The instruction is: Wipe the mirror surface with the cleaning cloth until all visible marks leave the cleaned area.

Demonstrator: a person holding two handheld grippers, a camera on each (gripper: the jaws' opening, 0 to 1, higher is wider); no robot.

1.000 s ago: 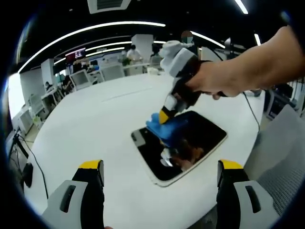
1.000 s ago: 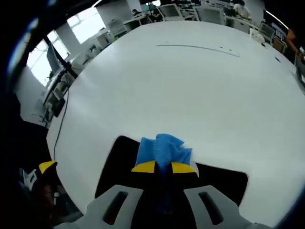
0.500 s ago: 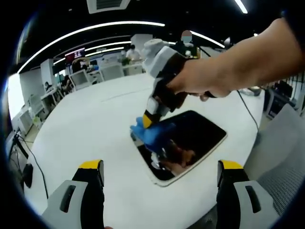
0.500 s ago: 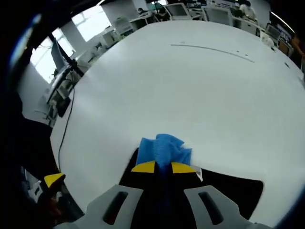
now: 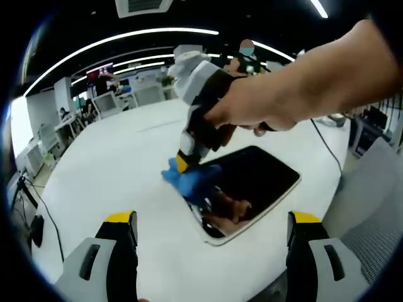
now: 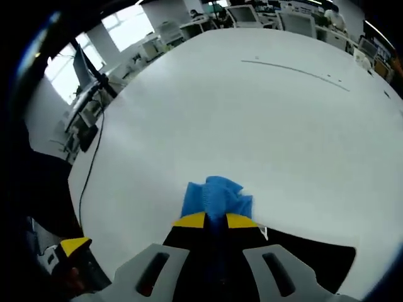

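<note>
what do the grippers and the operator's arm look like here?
Both grippers have pale grey moulded jaws with yellow tips: left gripper, right gripper. The right's body is black under a white shell. The forearm is bare, no sleeve visible.

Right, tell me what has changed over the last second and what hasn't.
The right hand-held gripper, shut on the blue cloth, swept the cloth across the mirror from its middle to the far-left corner, where the cloth now overhangs the edge onto the white table. The grip on the cloth stayed the same. The mirror has not shifted, and the left hand-held gripper stayed open and clear of it.
</note>
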